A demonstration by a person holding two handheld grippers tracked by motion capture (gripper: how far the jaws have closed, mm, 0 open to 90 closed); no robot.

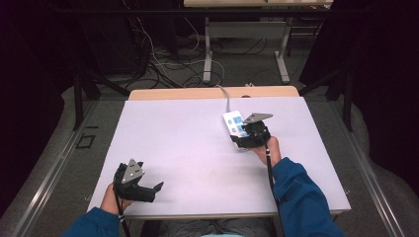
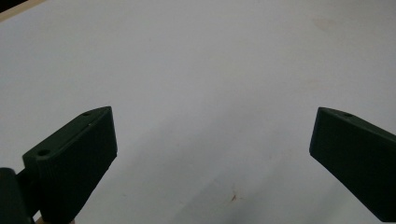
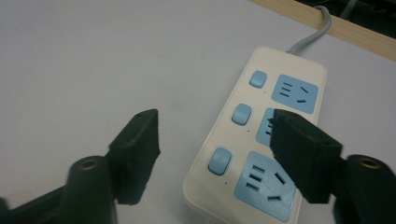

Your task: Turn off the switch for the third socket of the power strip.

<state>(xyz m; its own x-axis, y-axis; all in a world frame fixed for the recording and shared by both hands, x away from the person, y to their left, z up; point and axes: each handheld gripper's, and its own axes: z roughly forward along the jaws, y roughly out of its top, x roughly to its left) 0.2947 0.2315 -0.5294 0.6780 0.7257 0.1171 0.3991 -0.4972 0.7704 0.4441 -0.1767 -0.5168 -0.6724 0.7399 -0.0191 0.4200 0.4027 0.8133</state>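
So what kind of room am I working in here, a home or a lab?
Most likely a lab or recording workspace: a plain white table holding just a power strip, loose cables tangled on the floor behind it, and dark curtains at the sides.

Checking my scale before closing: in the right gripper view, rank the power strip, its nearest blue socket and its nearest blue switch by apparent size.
1. Power strip
2. Nearest blue socket, partly behind a jaw
3. Nearest blue switch
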